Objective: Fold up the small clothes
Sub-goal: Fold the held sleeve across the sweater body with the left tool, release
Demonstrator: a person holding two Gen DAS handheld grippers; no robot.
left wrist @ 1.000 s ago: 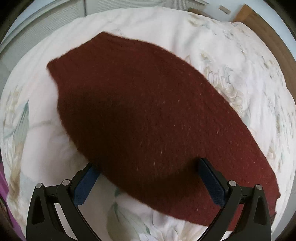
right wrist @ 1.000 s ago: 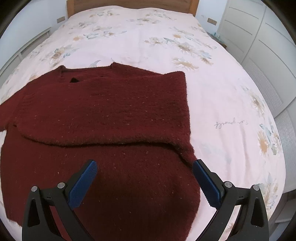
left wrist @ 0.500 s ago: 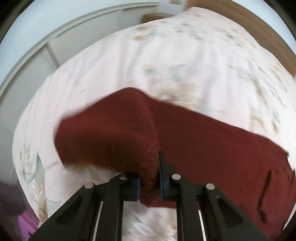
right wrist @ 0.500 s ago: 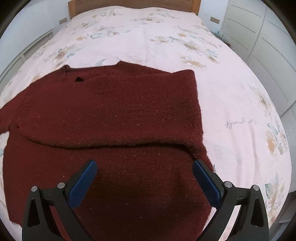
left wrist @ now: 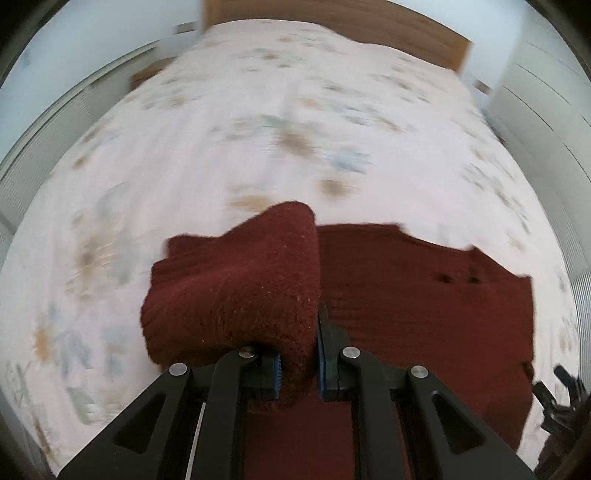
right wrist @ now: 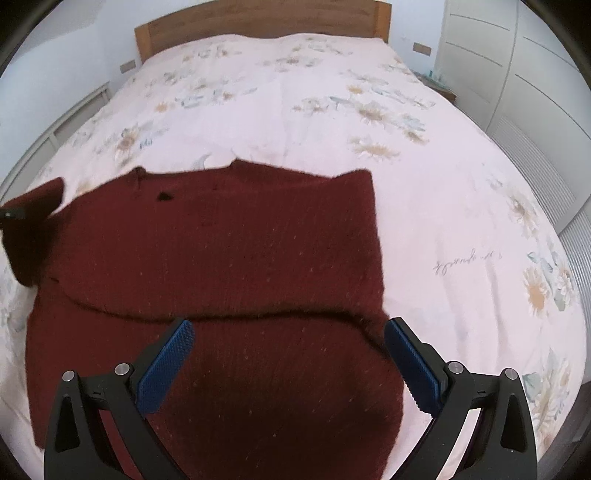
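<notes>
A dark red knitted sweater (right wrist: 229, 258) lies flat on the bed, its right sleeve folded across the chest. My left gripper (left wrist: 299, 363) is shut on the sweater's left sleeve (left wrist: 236, 288) and holds it lifted above the body of the sweater (left wrist: 424, 302). The lifted sleeve also shows at the left edge of the right wrist view (right wrist: 33, 229). My right gripper (right wrist: 288, 363) is open and empty, hovering over the sweater's lower part.
The bed has a pale pink floral cover (right wrist: 280, 96) and a wooden headboard (right wrist: 258, 18). White wardrobe doors (right wrist: 517, 66) stand to the right. A low white unit (right wrist: 55, 125) runs along the left.
My left gripper closed on the left sleeve, lifted it and swung it toward the sweater's body. My right gripper stayed open and drifted slightly.
</notes>
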